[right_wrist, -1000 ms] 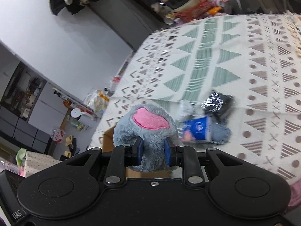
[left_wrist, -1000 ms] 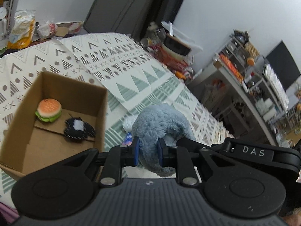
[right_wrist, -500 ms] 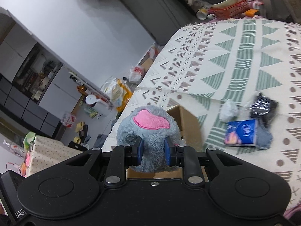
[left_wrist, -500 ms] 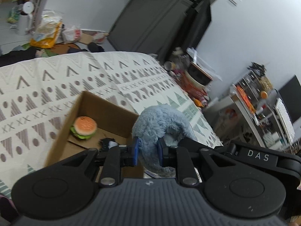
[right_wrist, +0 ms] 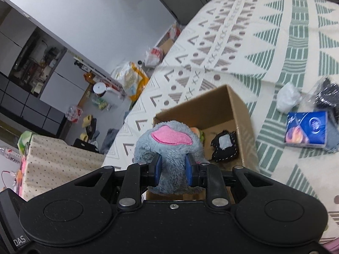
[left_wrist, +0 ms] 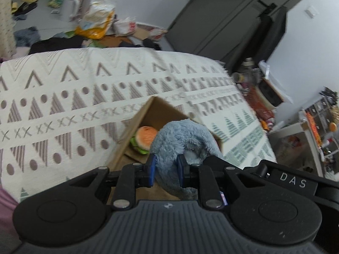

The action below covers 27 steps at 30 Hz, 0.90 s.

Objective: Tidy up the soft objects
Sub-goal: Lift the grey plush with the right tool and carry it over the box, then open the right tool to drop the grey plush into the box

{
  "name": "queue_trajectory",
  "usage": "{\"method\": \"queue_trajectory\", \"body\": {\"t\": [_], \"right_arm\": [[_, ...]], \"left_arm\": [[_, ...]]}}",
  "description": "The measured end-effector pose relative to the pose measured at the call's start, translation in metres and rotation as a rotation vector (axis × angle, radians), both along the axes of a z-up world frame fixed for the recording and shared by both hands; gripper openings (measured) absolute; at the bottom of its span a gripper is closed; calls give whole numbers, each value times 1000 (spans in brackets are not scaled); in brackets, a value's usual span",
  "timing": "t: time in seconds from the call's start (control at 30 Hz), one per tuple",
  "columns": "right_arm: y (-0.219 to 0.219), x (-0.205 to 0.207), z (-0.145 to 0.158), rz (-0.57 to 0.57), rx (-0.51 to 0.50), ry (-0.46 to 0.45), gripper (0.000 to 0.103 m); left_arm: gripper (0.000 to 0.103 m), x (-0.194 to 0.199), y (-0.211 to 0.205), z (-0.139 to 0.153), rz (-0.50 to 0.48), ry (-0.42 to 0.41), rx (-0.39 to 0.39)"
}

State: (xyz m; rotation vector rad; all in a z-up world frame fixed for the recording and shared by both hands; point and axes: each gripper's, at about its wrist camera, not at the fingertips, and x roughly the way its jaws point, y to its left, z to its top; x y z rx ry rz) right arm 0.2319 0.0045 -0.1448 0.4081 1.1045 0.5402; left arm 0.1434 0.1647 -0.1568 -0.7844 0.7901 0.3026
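A patterned bedspread, cream with brown and green triangles, dots and crosses, spreads out ahead of both grippers and fills most of each view. On it, directly ahead of and below both sets of fingers, sits an open cardboard box. The grey-blue plush toy hangs above the near part of that box, gripped from two sides: the left gripper is clenched on a furry fold of it, blue pads pressing in on either side, and the right gripper is clamped on another part, just below a pink felt patch that faces the right wrist camera. In the left wrist view the right gripper's black body reaches in from the right and meets the plush just beyond the left fingers.

Inside the box, beyond the plush, a small burger plush lies to the left of the left gripper's fingers, half hidden by the fur. A black fabric piece with a pale patch and white stitching lies on the box floor just right of the right gripper's fingers.

Outside the box, well to the right of the right gripper, a blue packet rests on the bedspread, with a crumpled white lump and a dark item in clear wrapping beyond it.
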Motion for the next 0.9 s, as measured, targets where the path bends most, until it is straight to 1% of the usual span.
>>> {"method": "queue_trajectory", "body": {"t": [0.17, 0.23, 0.33, 0.37, 0.4, 0.47, 0.53, 0.57, 0.6, 0.63, 0.67, 0.73, 0.8, 0.9], "right_arm": [[12, 5, -15, 15, -17, 41, 23], [15, 7, -21, 19, -25, 56, 24], [19, 10, -28, 12, -33, 84, 29], [19, 12, -31, 2, -31, 98, 30], [18, 13, -33, 0, -26, 111, 32], [16, 13, -33, 0, -14, 119, 34], [12, 11, -27, 3, -4, 102, 45], [11, 10, -23, 0, -7, 89, 55], [9, 9, -20, -4, -9, 73, 62], [5, 7, -15, -6, -6, 57, 63], [4, 8, -13, -6, -3, 52, 64], [-2, 6, -7, -9, 0, 44, 68], [-10, 3, -1, -25, -8, 17, 75], [-27, -3, 9, -56, -30, -29, 82]], "left_arm": [[19, 3, 8, -12, 30, 56, -9], [19, 5, 10, -16, 36, 77, -2], [20, 7, 13, -22, 45, 99, -7], [22, 8, 14, -23, 50, 103, -15], [23, 8, 15, -24, 53, 103, -22], [23, 9, 15, -23, 53, 107, -15], [25, 7, 16, -20, 59, 99, -16], [28, 7, 16, -19, 66, 94, -12], [32, 6, 16, -16, 72, 88, -3], [35, 6, 15, -14, 72, 86, 4], [40, 6, 14, -12, 73, 85, 11], [48, 5, 11, -8, 74, 77, 24], [58, 4, 8, -4, 82, 67, 45], [65, 3, 4, 0, 91, 55, 72]]}}
